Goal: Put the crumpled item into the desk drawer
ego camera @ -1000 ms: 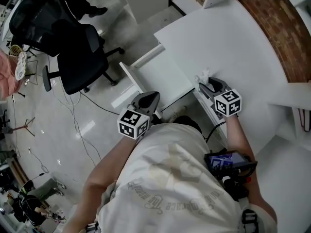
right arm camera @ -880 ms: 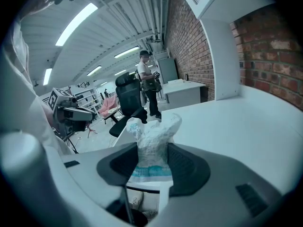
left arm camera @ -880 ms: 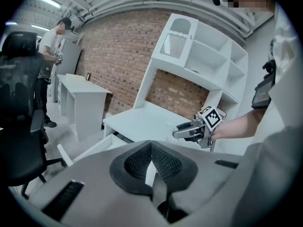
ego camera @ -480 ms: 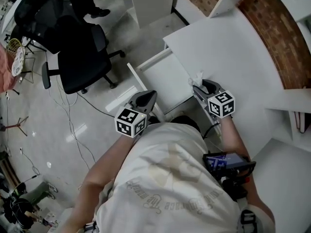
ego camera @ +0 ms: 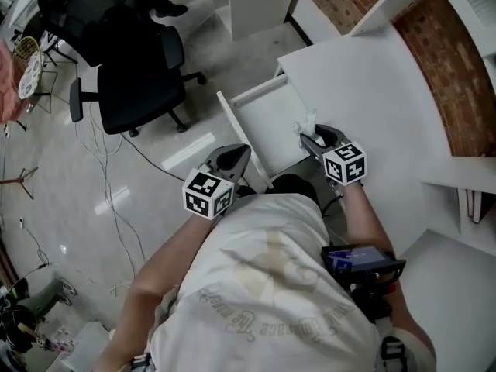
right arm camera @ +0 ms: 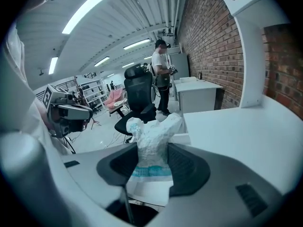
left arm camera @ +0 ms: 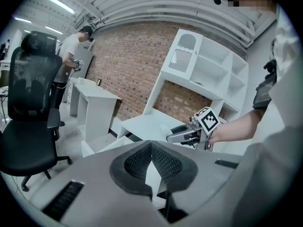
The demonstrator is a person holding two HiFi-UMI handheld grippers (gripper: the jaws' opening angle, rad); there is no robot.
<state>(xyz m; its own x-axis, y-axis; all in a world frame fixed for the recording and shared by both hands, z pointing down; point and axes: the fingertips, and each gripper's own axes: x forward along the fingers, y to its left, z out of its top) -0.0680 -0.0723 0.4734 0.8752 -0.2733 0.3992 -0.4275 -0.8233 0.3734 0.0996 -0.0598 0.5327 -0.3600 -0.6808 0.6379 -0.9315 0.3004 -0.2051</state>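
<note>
My right claw [ego camera: 308,138] is clamped on the crumpled item [right arm camera: 152,136], a wad of white paper with a pale blue band. The jaws are partly apart, pressing on both sides of the wad, and its top pokes up past the tips. The open desk drawer [ego camera: 267,118] lies just ahead of this claw and to its left, and the white desk [ego camera: 364,84] spreads out to its right. From the head view the wad seems to hang at the drawer's near right corner, though I cannot tell whether it is over the drawer. My left claw [left arm camera: 151,148] is well off to the left, jaws together and empty.
</note>
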